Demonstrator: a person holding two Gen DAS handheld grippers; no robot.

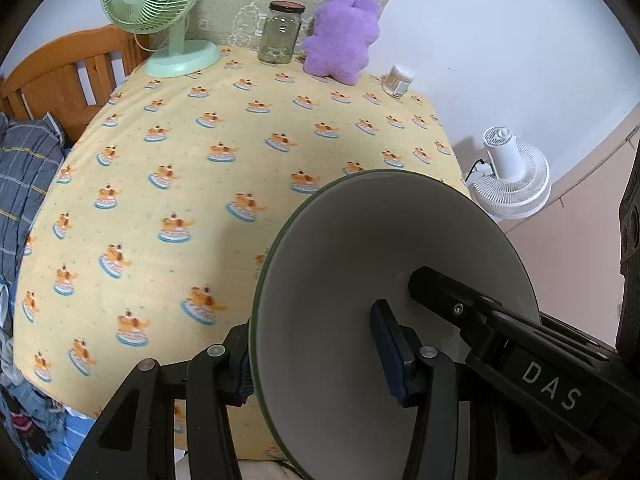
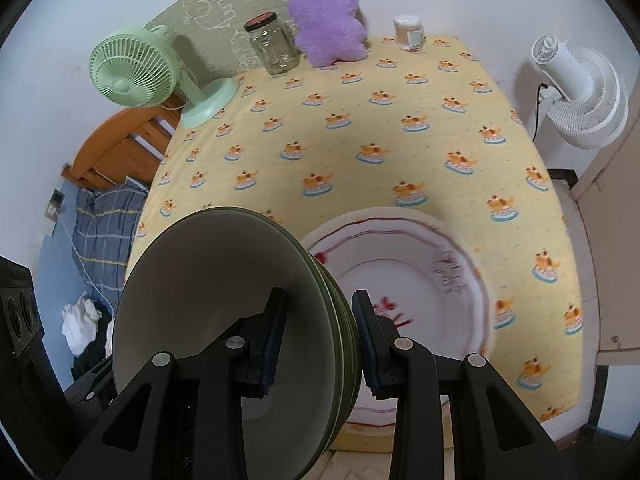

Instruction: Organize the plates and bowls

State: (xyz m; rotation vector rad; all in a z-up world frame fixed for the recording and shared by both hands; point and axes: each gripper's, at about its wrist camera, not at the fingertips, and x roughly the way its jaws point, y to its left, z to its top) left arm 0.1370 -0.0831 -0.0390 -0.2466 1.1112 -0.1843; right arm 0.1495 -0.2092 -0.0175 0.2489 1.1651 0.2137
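Over yellow tablecloth [image 2: 360, 120], plate stack [image 2: 224, 320] clamped btwn both claws' pads.

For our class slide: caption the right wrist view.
Right claw clamps stacked green bowls above a red-trimmed white plate.

A home, apparently a bedroom: a wooden bed frame [image 1: 60, 76] with a plaid quilt [image 1: 24, 176] stands beside the surface [image 1: 240, 128], which is covered by a yellow cartoon-print cloth. On it sit a mint desk fan [image 1: 160, 12], a purple plush toy [image 1: 340, 36] and a glass jar [image 1: 280, 32]; clothes [image 2: 80, 324] lie on the floor.
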